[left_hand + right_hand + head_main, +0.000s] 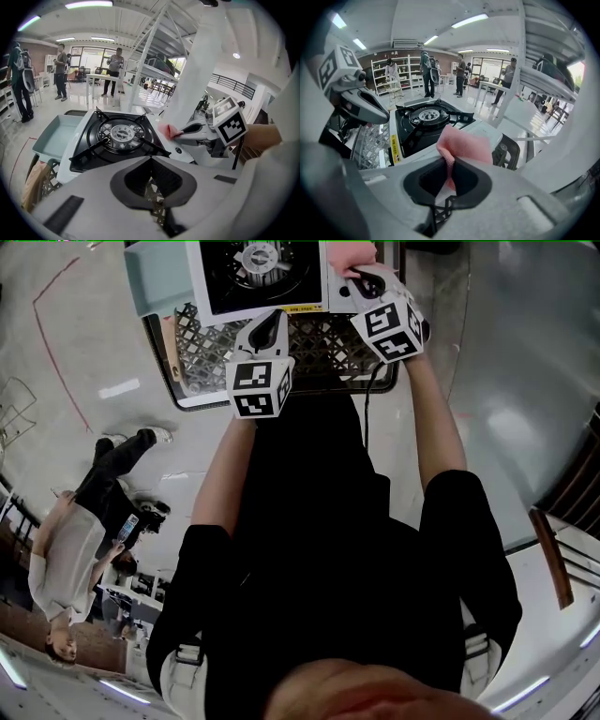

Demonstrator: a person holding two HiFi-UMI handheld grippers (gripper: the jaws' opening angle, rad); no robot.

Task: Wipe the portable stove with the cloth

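The portable stove has a white body and a black top with a round burner. It sits on a lattice crate at the far side of the scene, with a light-blue tray touching its left side.

The right gripper has its jaws clamped on a folded pink cloth. It holds the cloth at the stove's white right-hand panel, just beside the black top. Whether the cloth presses on the panel cannot be told.

The left gripper hovers near the stove's near edge, over the crate. Its jaws are together with nothing between them, and only lattice shows through behind them.

The floor around the crate is pale, glossy and reflective, with a thin red line drawn on it at the left.

The room is a wide, open hall with ceiling strip lights and white racks to the right. Dark shelves stand along the far wall. Several people stand well away from the stove, among tables.
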